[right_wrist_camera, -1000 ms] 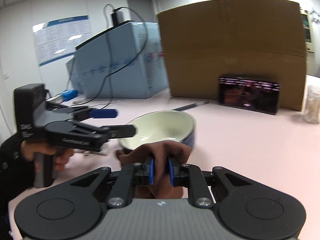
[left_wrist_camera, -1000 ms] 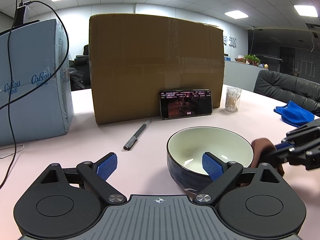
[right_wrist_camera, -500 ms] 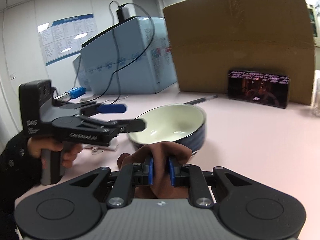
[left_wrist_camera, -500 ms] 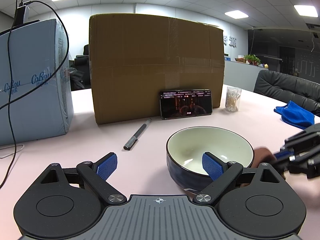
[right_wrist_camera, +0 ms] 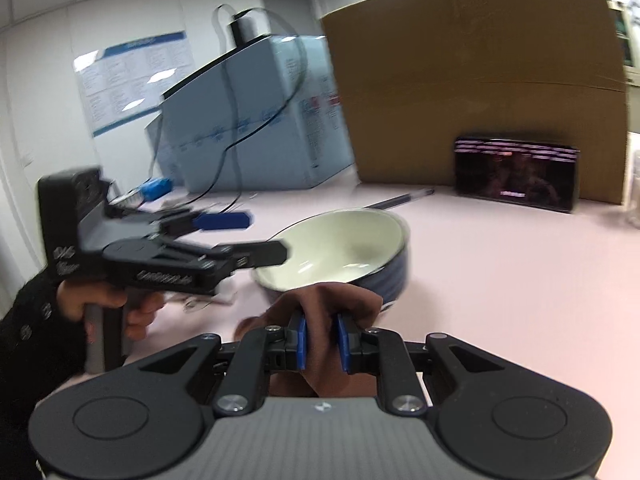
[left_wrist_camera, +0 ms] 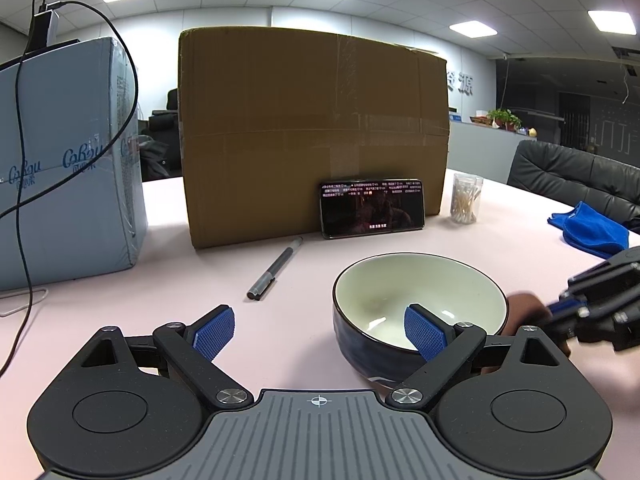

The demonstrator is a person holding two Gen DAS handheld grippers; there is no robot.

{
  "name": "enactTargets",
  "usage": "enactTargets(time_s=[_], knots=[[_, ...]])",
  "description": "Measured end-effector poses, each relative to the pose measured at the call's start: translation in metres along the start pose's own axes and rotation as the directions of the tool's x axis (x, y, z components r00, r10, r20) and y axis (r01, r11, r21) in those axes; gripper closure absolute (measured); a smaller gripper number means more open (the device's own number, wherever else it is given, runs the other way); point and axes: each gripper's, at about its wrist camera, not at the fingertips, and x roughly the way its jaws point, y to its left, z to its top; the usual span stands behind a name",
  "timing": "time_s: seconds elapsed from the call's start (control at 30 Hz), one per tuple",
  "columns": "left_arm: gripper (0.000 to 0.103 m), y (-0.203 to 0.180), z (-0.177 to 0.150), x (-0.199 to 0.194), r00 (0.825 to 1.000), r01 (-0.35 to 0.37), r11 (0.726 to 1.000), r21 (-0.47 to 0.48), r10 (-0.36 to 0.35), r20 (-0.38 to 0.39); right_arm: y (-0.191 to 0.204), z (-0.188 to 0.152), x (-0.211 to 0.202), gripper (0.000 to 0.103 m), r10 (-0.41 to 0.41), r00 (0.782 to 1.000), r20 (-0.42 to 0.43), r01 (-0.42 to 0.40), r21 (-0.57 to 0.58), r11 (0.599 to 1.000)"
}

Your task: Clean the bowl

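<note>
A dark blue bowl (left_wrist_camera: 420,308) with a cream inside (right_wrist_camera: 336,248) stands upright on the pink table. My left gripper (left_wrist_camera: 320,334) is wide open. Its right pad (left_wrist_camera: 424,338) lies over the bowl's near rim and its left pad (left_wrist_camera: 214,332) stands out over bare table. My right gripper (right_wrist_camera: 322,340) is shut on a bunched brown cloth (right_wrist_camera: 332,304), just short of the bowl's outer wall. In the left wrist view that cloth (left_wrist_camera: 524,308) and the right gripper (left_wrist_camera: 560,310) sit at the bowl's right side. A hand (right_wrist_camera: 120,308) holds the left gripper (right_wrist_camera: 256,236).
A big cardboard box (left_wrist_camera: 312,132) stands behind the bowl with a lit phone (left_wrist_camera: 372,208) leaning on it. A pen (left_wrist_camera: 274,268) lies left of the bowl. A blue-grey carton (left_wrist_camera: 68,160) with a cable is at the left. A swab jar (left_wrist_camera: 464,198) and blue cloth (left_wrist_camera: 588,228) are at the right.
My right gripper with the brown cloth has shifted slightly beside the bowl's right side, and its view is now blurred. The left gripper and the bowl have stayed put.
</note>
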Motion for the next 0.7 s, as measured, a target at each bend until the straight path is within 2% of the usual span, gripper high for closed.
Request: enactTargets(time_s=[0.1, 0.23, 0.37, 0.47, 0.53, 0.7], knots=[[0.009, -0.001, 0.000, 0.000, 1.000, -0.003, 1.000, 0.003, 0.003, -0.001, 0.001, -0.002, 0.000, 0.084, 0.011, 1.000, 0.000, -0.011, 0.003, 1.000], [0.009, -0.002, 0.000, 0.000, 1.000, -0.008, 1.000, 0.009, 0.008, -0.002, 0.017, -0.004, 0.003, 0.086, 0.058, 0.998, -0.025, -0.060, -0.075, 0.995], [0.009, -0.003, 0.000, -0.001, 1.000, -0.008, 1.000, 0.014, 0.008, 0.002, 0.013, -0.001, -0.002, 0.086, 0.020, 1.000, 0.005, -0.020, -0.068, 0.997], [0.009, -0.003, 0.000, -0.001, 1.000, -0.008, 1.000, 0.015, 0.008, 0.003, 0.007, -0.001, -0.004, 0.087, -0.045, 0.998, 0.032, 0.046, -0.053, 0.998], [0.009, -0.004, 0.000, -0.001, 1.000, -0.010, 1.000, 0.019, 0.010, 0.004, 0.009, -0.003, -0.003, 0.090, -0.055, 0.998, 0.037, 0.058, -0.076, 0.995], [0.009, -0.005, 0.000, -0.001, 1.000, -0.012, 1.000, 0.025, 0.012, 0.002, 0.028, -0.008, 0.000, 0.091, -0.009, 1.000, 0.012, 0.011, -0.176, 0.984]])
